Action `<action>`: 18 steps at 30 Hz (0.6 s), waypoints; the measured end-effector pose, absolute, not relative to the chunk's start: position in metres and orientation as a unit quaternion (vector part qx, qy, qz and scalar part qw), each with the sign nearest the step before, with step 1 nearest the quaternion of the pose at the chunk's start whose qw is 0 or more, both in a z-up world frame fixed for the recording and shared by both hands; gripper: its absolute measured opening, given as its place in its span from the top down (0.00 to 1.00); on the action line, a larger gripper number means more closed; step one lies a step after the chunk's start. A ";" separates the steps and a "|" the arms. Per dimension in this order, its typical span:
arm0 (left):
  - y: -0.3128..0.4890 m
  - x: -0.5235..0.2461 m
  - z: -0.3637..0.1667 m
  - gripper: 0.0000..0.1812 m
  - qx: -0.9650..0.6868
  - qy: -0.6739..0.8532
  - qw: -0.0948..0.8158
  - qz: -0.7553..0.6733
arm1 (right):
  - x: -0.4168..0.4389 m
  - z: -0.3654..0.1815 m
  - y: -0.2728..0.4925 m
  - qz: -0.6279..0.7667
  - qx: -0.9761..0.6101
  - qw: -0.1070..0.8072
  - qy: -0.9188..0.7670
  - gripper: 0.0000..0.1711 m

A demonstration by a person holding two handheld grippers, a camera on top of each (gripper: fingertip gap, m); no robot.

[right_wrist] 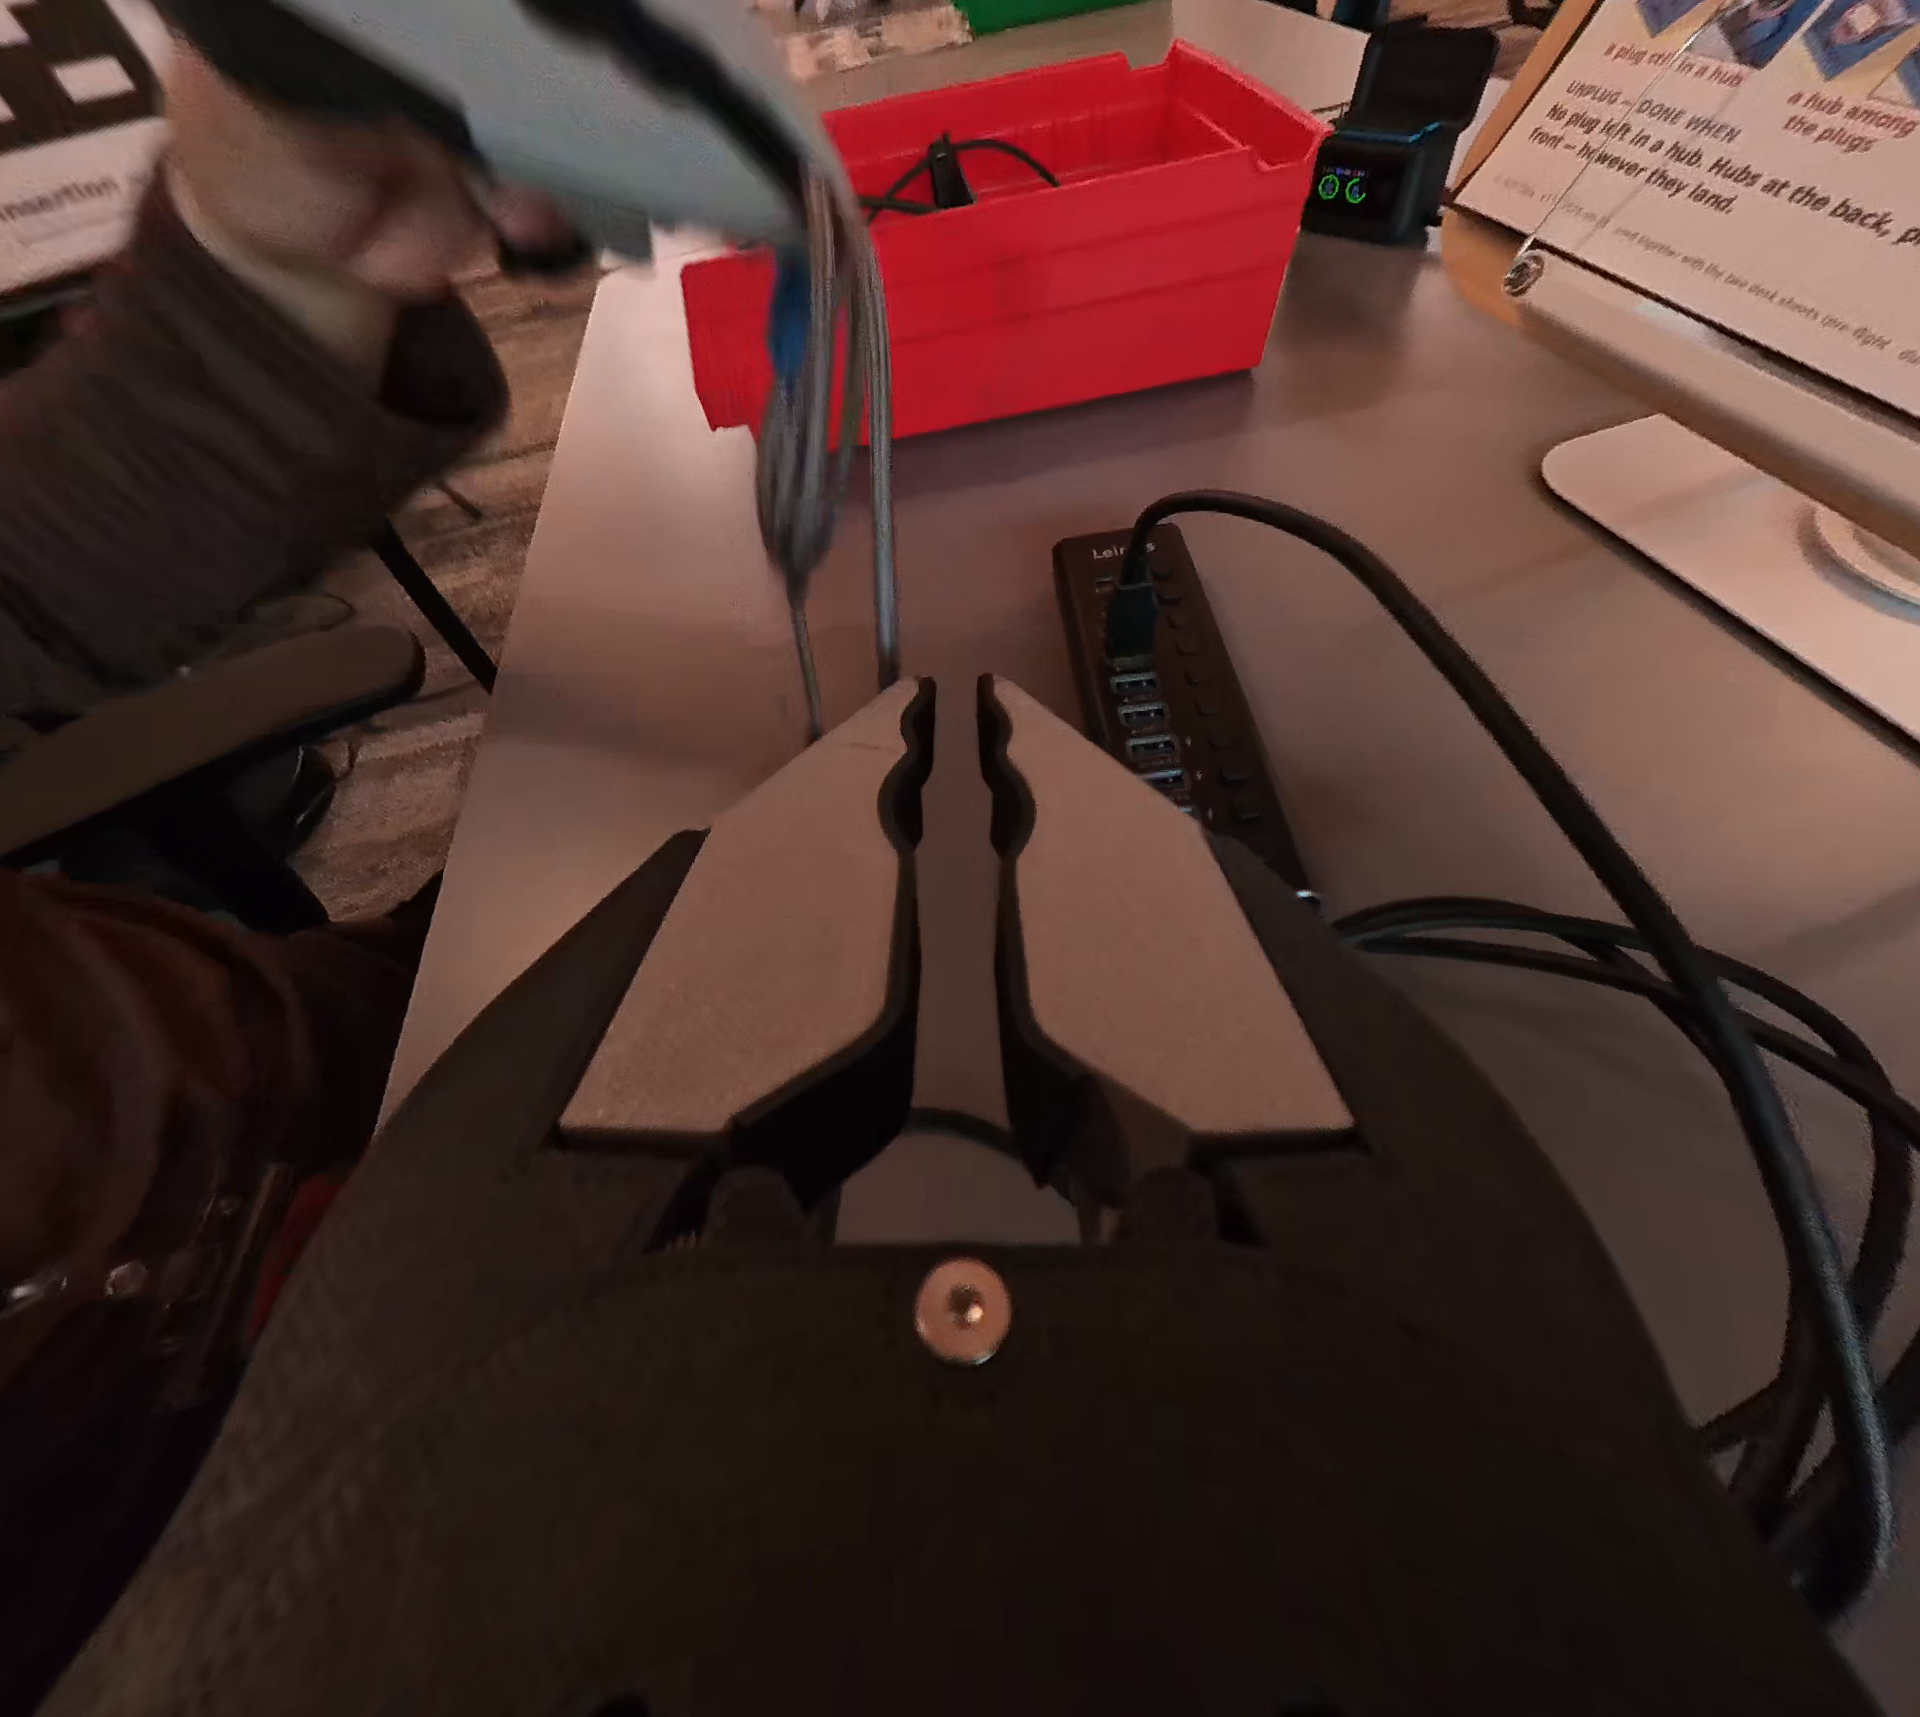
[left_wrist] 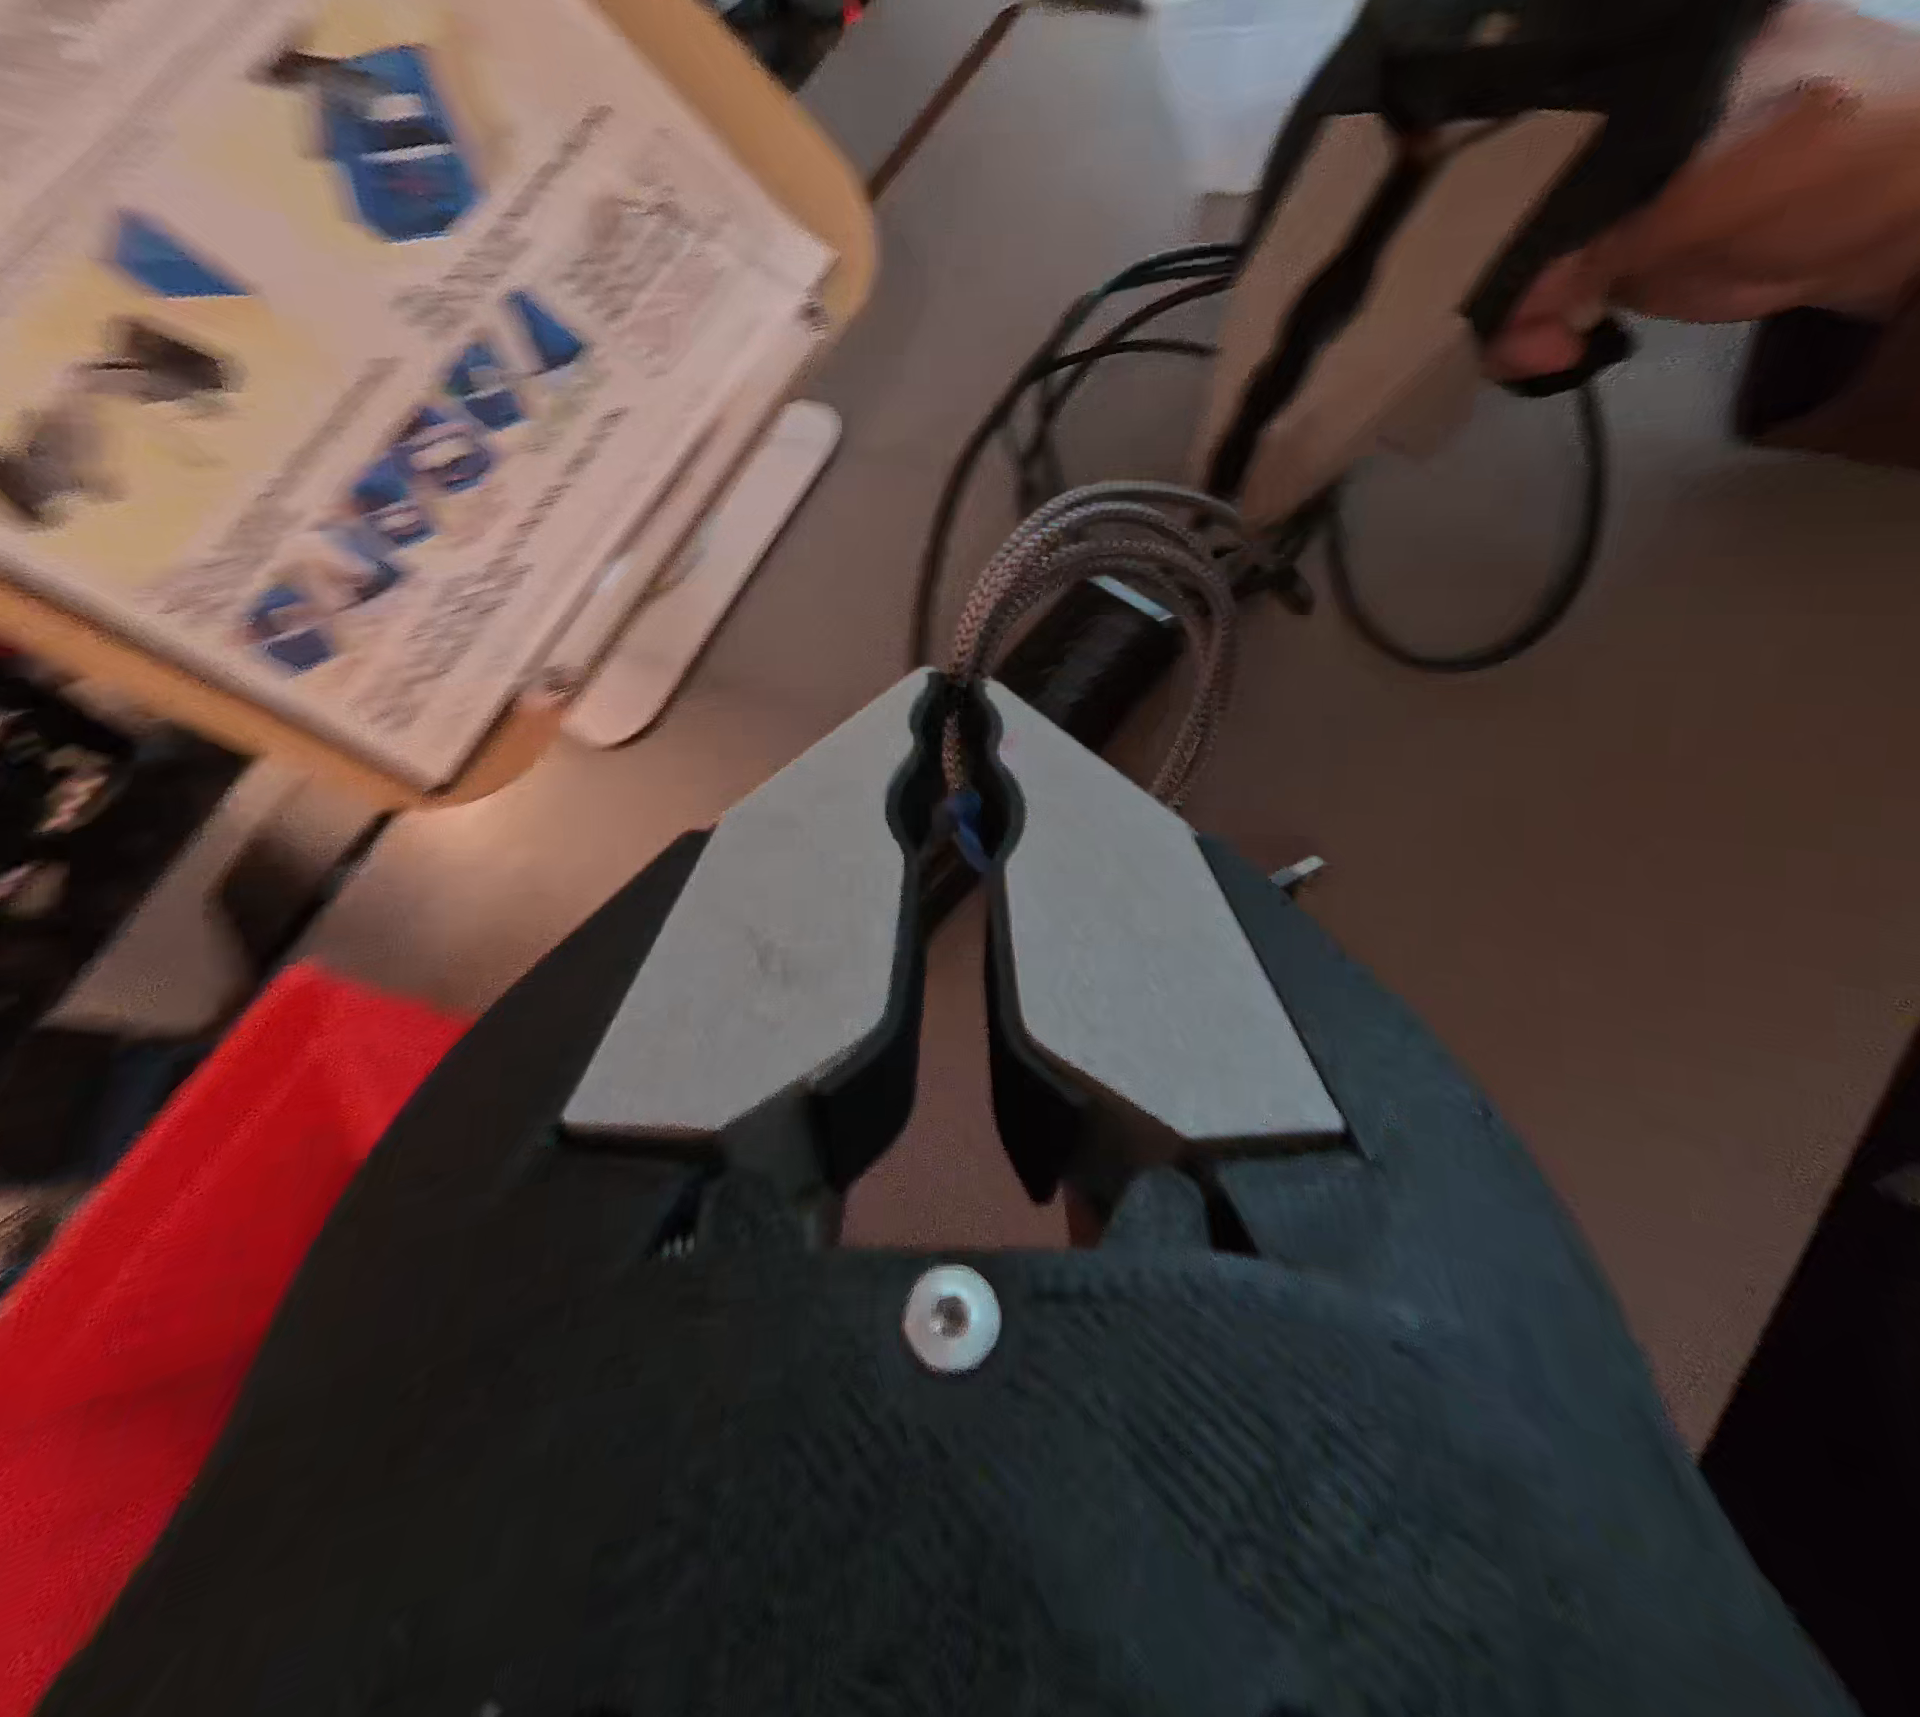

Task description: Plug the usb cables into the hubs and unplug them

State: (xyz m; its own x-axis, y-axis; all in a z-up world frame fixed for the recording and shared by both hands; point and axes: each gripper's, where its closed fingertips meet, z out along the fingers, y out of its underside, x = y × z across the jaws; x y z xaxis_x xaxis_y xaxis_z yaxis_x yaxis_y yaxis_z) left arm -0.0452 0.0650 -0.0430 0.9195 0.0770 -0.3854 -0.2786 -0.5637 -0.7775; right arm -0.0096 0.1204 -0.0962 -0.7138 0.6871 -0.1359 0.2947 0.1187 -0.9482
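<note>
Two grippers over a grey table (right_wrist: 1351, 441) (cluttered room): left gripper (left_wrist: 958, 711) pinches a braided cable (left_wrist: 1101, 545), right gripper (right_wrist: 954, 685) slightly parted, empty.

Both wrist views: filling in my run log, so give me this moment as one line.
left hand-held gripper: shut on braided cable | right hand-held gripper: open, empty | hub: one black plug in
</note>
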 end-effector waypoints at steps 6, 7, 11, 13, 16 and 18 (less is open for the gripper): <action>0.100 -0.057 -0.125 0.99 -0.837 0.064 0.505 0.201 | -0.009 -0.086 0.122 0.615 -0.339 0.147 -0.697 0.91; 0.101 -0.063 -0.133 0.99 -0.830 0.059 0.511 0.216 | -0.010 -0.086 0.122 0.618 -0.339 0.142 -0.695 0.90; 0.091 -0.076 -0.124 0.99 -0.806 0.060 0.518 0.281 | -0.006 -0.082 0.114 0.640 -0.319 0.124 -0.688 0.89; 0.085 -0.081 -0.131 0.99 -0.811 0.036 0.519 0.267 | -0.007 -0.085 0.111 0.635 -0.314 0.134 -0.693 0.89; 0.079 -0.091 -0.135 0.99 -0.815 0.011 0.518 0.259 | -0.012 -0.093 0.108 0.620 -0.312 0.155 -0.703 0.88; 0.078 -0.093 -0.135 0.99 -0.815 0.001 0.525 0.247 | -0.015 -0.096 0.105 0.623 -0.312 0.159 -0.699 0.86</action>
State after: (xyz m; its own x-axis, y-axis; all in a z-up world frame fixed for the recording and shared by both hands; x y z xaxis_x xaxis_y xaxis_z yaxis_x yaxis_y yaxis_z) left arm -0.0930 0.0777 -0.1352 0.8783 0.2570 -0.4032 -0.2611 -0.4487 -0.8547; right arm -0.0146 0.1049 -0.0957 -0.7546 0.6344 -0.1675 0.2391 0.0282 -0.9706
